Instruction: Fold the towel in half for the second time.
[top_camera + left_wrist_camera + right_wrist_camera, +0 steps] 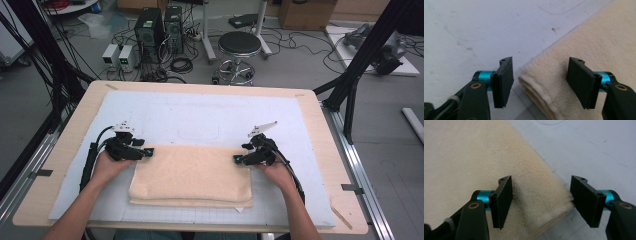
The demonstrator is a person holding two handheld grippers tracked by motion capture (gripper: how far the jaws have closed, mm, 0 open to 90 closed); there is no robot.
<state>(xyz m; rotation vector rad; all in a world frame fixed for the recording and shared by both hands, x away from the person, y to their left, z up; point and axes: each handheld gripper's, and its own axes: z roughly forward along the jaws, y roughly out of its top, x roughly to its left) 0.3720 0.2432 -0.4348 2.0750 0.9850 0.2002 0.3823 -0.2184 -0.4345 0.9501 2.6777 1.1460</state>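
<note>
My worry is catching only the top layer: the folded beige towel (191,175) lies stacked on the white mat (200,120), and if a jaw skims over the fold, the layers will peel apart and the fold will go crooked. My left gripper (540,72) straddles the far left corner, my right gripper (541,195) the far right. Both are wide open, holding nothing, hands low and angled inward.
</note>
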